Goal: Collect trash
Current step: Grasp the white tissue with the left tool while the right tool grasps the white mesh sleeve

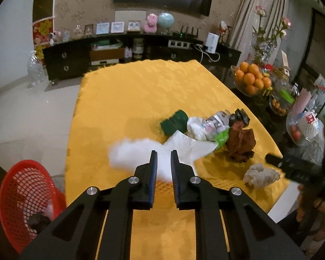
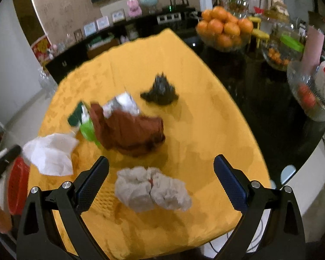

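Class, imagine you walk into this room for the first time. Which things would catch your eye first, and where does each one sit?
The bright yellow tablecloth fills the middle of both views, with a heap of mixed rubbish at its centre, topped by a crumpled brown paper bag. The left gripper pinches a white tissue just above the cloth, while the right gripper stands open over a crumpled grey-white paper wad. A red plastic mesh basket waits off the table's left edge.

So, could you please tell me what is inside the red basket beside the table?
Through the red basket mesh, a dark crumpled piece and something pale beside it show near the bottom. The left hand-held gripper body covers the basket's near side, so anything else there is hidden.
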